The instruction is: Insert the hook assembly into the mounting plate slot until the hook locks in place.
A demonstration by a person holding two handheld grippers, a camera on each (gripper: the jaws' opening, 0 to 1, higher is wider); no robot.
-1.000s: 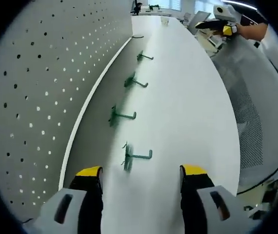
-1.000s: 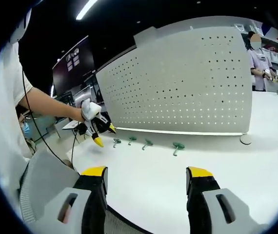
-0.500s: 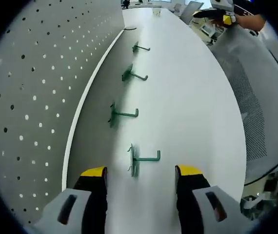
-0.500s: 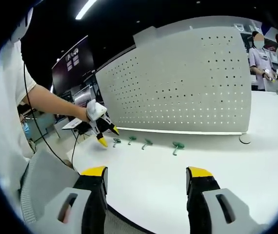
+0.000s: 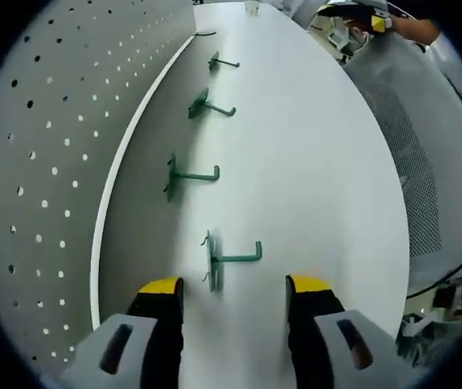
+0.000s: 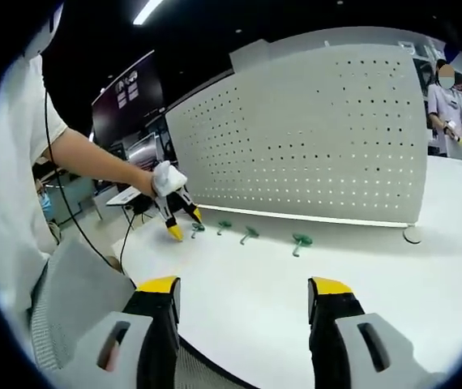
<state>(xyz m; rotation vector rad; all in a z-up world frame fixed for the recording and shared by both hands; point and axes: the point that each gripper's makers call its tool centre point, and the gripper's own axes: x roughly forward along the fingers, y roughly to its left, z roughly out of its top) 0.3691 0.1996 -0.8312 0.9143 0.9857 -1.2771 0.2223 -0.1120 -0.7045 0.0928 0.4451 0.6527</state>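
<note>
The left tool, jaws apart and empty, was poised just short of the nearest green hook lying on the white worktop beside the pegboard; light, stiff and thin, it seemed best gripped along its straight shank.

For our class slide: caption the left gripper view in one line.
Open left gripper nears the closest of four green hooks lying beside the pegboard.

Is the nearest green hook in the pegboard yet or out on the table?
Out. The nearest green hook lies on the white table beside the pegboard, just ahead of the open left gripper.
</note>
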